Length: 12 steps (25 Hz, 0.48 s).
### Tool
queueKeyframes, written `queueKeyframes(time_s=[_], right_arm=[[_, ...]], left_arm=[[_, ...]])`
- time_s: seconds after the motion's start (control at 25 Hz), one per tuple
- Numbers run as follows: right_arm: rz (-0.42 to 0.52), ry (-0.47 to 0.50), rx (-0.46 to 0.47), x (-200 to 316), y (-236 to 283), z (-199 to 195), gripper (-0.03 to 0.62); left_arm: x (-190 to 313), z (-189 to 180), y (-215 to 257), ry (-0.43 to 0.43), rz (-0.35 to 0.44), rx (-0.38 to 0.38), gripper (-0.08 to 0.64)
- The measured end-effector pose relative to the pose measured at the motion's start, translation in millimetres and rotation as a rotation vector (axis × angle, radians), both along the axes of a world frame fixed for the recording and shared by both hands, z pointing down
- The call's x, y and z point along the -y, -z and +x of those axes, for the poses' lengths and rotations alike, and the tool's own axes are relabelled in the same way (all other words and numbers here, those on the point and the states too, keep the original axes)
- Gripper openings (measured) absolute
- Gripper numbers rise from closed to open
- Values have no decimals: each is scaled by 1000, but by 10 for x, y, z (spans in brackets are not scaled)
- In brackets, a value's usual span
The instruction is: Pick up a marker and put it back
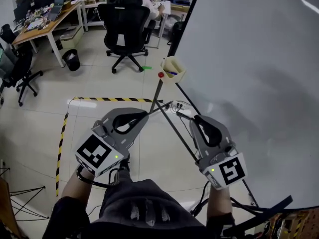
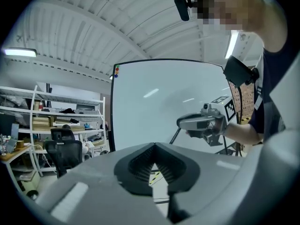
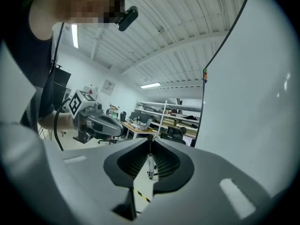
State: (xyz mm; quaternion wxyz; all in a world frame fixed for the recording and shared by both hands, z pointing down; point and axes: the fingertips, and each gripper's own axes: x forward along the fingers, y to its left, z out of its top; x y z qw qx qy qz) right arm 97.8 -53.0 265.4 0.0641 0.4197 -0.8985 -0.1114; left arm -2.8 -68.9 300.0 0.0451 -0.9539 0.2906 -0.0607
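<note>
A beige holder cup [image 1: 174, 67] hangs on a thin stand pole [image 1: 157, 91] at the left edge of the big whiteboard [image 1: 249, 59]. A blue marker [image 1: 172, 73] lies in the cup. A person holds both grippers low in front of them, well short of the cup. My left gripper [image 1: 145, 114] [image 2: 153, 145] has its jaws together and nothing between them. My right gripper [image 1: 195, 118] [image 3: 150, 143] also looks shut and empty, with only the distant stand showing through its hollow. Each gripper view shows the other gripper beside it.
Cables and a white power strip [image 1: 180, 106] lie on the floor under the stand. Yellow-black tape [image 1: 62, 133] marks the floor at left. A black office chair [image 1: 124, 21], a desk [image 1: 45, 24] and a bin [image 1: 71, 59] stand farther back.
</note>
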Motion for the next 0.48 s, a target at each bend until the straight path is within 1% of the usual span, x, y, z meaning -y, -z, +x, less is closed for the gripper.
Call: queueKeyframes(time_s=[0.12,0.2,0.4,0.48], right_arm=[[1,-33,-11,297,-4,-36,37],[3,-65,-17,535,31,-64,37],[-1,-139,-62,1171,52,-155,37],[3,-163,-61,1380,73,-222,37]], left_arm=[[339,-46,-11,-21,4,-23,6],[605,-119,-26,-41,-6,-22,6],[1328,-257,22,-115,4,-28,6],[1572,-302,79,-135,-2,-43,6]])
